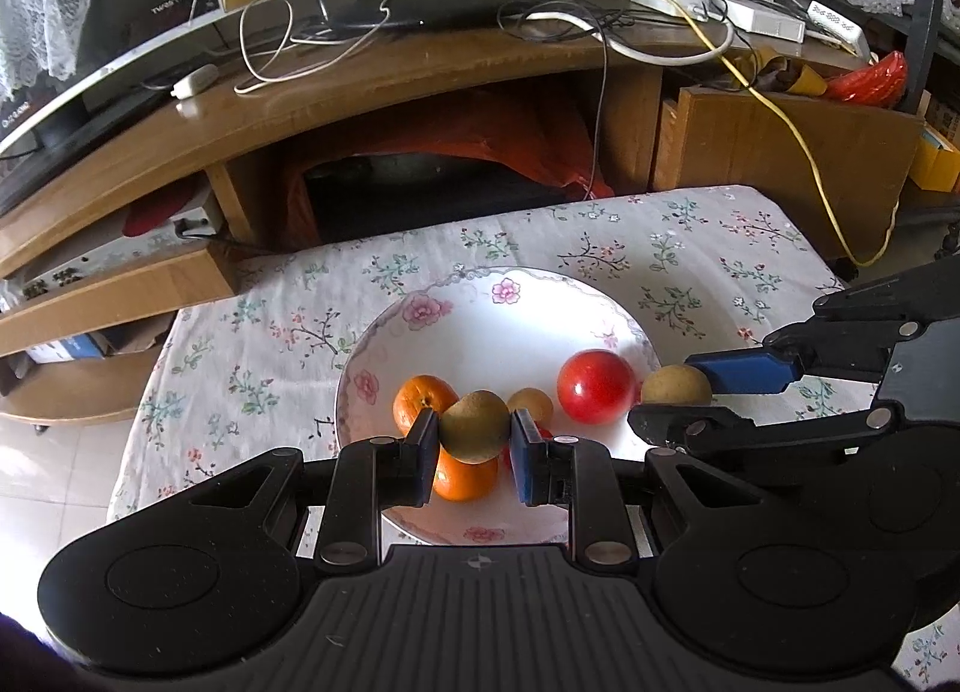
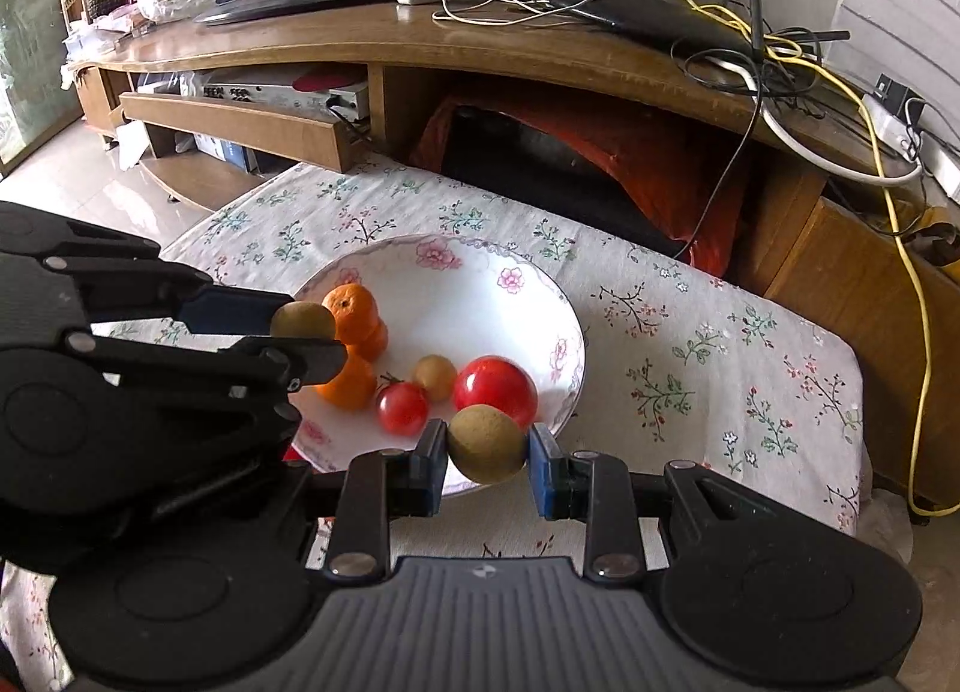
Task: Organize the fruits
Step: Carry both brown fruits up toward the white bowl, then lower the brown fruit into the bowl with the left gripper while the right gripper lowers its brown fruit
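A white bowl [image 1: 510, 296] with pink flowers stands on the flowered tablecloth. In it lie two oranges [image 1: 420, 401], a big red fruit [image 1: 596, 386], a small tan fruit [image 1: 531, 404] and a small red tomato [image 2: 402, 407]. My left gripper [image 1: 474, 440] is shut on a brown-green fruit [image 1: 474, 422] and hangs over the bowl's near left side. My right gripper [image 2: 487, 452] is shut on a round tan fruit [image 2: 487, 440] above the bowl's near right rim [image 2: 564, 392]. Each gripper shows in the other's view: the right gripper [image 1: 678, 398] and the left gripper [image 2: 300, 335].
The small table [image 2: 720, 344] with the flowered cloth stands against a wooden TV stand [image 1: 420, 68] that carries a monitor, a router and tangled cables. A yellow cable [image 2: 918, 332] hangs at the right. Tiled floor [image 1: 54, 452] lies to the left.
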Action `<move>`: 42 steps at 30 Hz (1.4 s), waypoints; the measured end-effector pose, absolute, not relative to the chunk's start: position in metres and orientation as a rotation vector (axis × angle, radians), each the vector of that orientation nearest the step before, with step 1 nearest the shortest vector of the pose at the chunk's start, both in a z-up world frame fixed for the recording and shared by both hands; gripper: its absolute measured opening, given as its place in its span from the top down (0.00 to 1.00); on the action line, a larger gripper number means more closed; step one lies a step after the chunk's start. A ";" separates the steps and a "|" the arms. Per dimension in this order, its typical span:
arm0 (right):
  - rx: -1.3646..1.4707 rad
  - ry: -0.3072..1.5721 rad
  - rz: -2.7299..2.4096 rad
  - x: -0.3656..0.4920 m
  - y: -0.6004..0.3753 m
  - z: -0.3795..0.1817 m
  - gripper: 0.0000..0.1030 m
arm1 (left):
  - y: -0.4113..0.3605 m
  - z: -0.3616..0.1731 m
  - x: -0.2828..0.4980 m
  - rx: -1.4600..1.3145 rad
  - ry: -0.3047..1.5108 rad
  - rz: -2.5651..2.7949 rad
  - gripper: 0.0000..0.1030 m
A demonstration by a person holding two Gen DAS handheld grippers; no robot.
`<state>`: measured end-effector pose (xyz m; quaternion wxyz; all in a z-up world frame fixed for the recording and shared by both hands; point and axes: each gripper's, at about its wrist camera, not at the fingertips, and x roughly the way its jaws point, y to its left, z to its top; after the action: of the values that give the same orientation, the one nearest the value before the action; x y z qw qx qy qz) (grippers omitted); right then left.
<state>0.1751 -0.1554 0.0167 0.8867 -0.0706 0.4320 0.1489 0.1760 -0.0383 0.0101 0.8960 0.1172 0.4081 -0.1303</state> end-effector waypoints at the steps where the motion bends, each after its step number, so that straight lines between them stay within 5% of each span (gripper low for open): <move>1: -0.145 0.900 0.309 0.177 -0.155 0.016 0.70 | -0.038 0.010 0.178 0.244 0.846 -0.269 0.70; 42: -0.112 0.857 0.309 0.238 -0.150 -0.005 0.69 | -0.032 -0.013 0.241 0.191 0.878 -0.250 0.70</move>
<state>0.2377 -0.1499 -0.0050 0.8966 -0.0538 0.4136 0.1490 0.2412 -0.0322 -0.0131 0.8932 0.0922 0.4233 -0.1207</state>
